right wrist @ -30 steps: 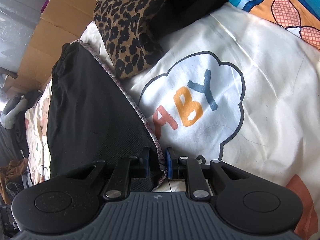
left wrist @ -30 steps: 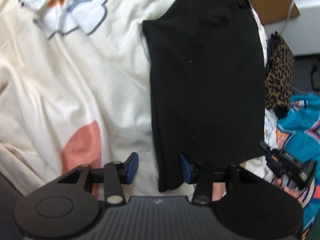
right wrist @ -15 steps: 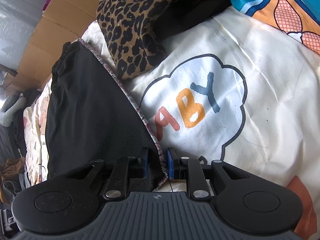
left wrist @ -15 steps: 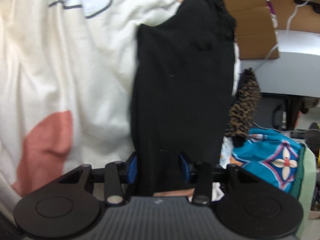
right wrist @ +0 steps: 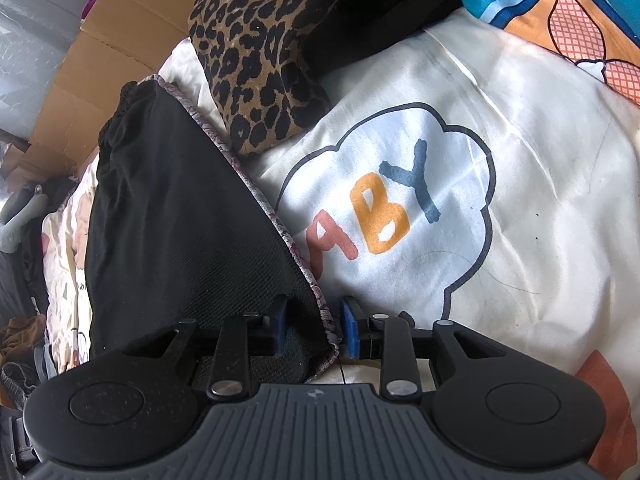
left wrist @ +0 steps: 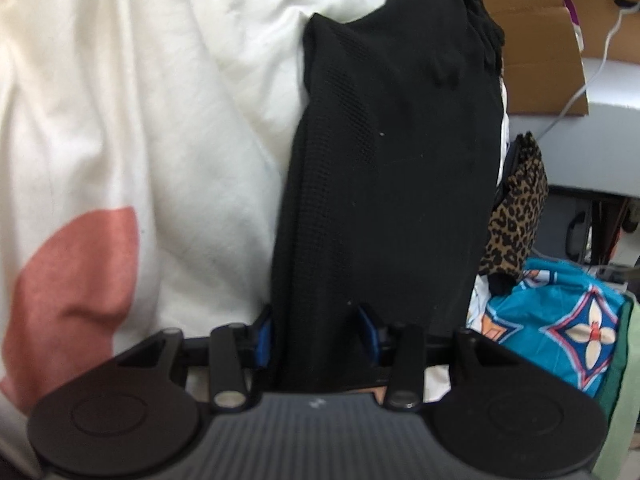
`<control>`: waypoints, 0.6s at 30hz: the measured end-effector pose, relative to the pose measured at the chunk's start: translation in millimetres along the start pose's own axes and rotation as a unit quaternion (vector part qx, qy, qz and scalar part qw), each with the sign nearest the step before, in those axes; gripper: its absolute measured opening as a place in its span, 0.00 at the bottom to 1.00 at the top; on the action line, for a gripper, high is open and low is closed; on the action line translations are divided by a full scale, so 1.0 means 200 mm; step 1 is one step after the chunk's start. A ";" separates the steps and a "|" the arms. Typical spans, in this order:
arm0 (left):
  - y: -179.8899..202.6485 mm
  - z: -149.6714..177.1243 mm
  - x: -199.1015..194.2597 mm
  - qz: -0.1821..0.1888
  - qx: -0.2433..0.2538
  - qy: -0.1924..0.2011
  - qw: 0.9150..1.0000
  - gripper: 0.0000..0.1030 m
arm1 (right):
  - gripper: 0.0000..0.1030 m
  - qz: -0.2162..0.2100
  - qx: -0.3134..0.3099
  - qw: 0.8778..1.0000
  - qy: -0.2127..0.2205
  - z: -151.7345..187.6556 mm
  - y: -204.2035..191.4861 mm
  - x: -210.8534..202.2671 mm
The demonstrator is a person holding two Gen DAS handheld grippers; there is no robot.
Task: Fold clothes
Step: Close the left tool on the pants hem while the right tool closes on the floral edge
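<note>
A black knit garment (left wrist: 392,168) lies lengthwise on a cream printed bed sheet (left wrist: 120,120). My left gripper (left wrist: 316,330) has its blue pads on either side of the garment's near end, with the cloth bunched between them. In the right wrist view the same garment (right wrist: 172,216) shows a patterned lining along its edge. My right gripper (right wrist: 312,328) has that corner between its pads, and the jaws stand wider than before, with a gap at the right pad.
A leopard-print cushion (right wrist: 260,48) lies beyond the garment. A turquoise patterned cloth (left wrist: 560,320) is at the right. Cardboard boxes (left wrist: 536,32) and a white cable stand behind the bed. A "BABY" cloud print (right wrist: 392,208) marks the sheet.
My left gripper moved onto the garment's near end and the cloth now sits between its pads. My right gripper's jaws have spread apart around the corner it gripped.
</note>
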State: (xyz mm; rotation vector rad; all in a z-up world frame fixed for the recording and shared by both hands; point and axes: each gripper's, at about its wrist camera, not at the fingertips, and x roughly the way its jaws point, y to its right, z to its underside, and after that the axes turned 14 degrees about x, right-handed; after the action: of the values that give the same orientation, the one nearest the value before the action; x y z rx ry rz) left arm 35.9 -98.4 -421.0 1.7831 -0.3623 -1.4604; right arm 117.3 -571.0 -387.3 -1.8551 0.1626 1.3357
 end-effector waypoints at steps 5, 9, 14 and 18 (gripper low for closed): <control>-0.01 0.01 -0.01 0.022 -0.013 0.004 1.000 0.08 | 0.39 -0.001 0.001 1.000 0.001 -0.01 0.00 0.00; 0.05 0.00 -0.06 0.025 -0.002 0.010 1.000 0.08 | 0.39 0.000 0.002 1.000 0.004 -0.03 0.02 -0.03; 0.18 -0.04 -0.11 0.015 0.023 0.011 1.000 0.07 | 0.42 -0.002 0.010 1.000 0.014 -0.06 0.04 -0.06; 0.27 -0.07 -0.12 0.015 0.037 0.014 0.999 0.07 | 0.42 -0.003 0.007 1.000 0.012 -0.08 0.02 -0.06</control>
State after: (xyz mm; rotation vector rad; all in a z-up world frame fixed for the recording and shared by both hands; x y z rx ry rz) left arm 54.5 -112.5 -365.7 1.8472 -0.4326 -1.4163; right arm 121.8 -588.7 -378.6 -1.8589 0.1783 1.3066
